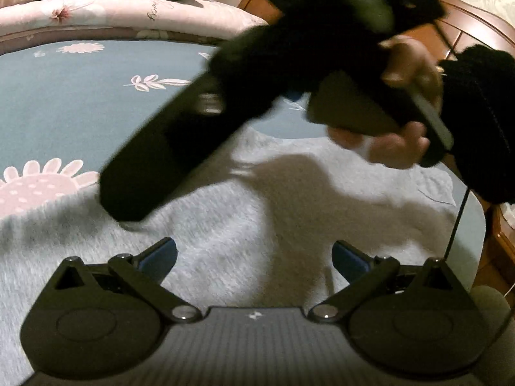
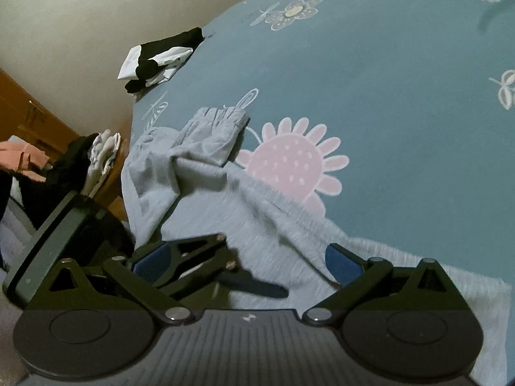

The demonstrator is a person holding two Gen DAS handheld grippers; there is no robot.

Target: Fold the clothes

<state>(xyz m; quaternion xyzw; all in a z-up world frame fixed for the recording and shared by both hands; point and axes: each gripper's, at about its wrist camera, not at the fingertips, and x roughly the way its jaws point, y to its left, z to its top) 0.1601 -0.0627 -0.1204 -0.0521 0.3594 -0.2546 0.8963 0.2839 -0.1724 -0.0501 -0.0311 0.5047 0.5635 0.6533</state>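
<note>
While both grippers' fingers (image 1: 254, 265) (image 2: 248, 263) gape wide, the grey garment (image 2: 257, 212) stretches lengthwise toward the bed's (image 2: 386, 80) edge.

Very little here can be read. The pink quilt (image 1: 128, 16) folded at the head of the bed carries a short word in dark cursive script near its front edge; it stands turned on its side, and the letters look like "ancy" or "fancy" (I cannot make out the first letter for certain). A fainter line of script sits just beyond it on the same quilt, too blurred to read. Each gripper body bears a small white emblem at the middle of its ribbed top, on the left gripper (image 1: 254, 259) and on the right gripper (image 2: 246, 262) alike: a mark, not letters. No numbers or labels show elsewhere.
</note>
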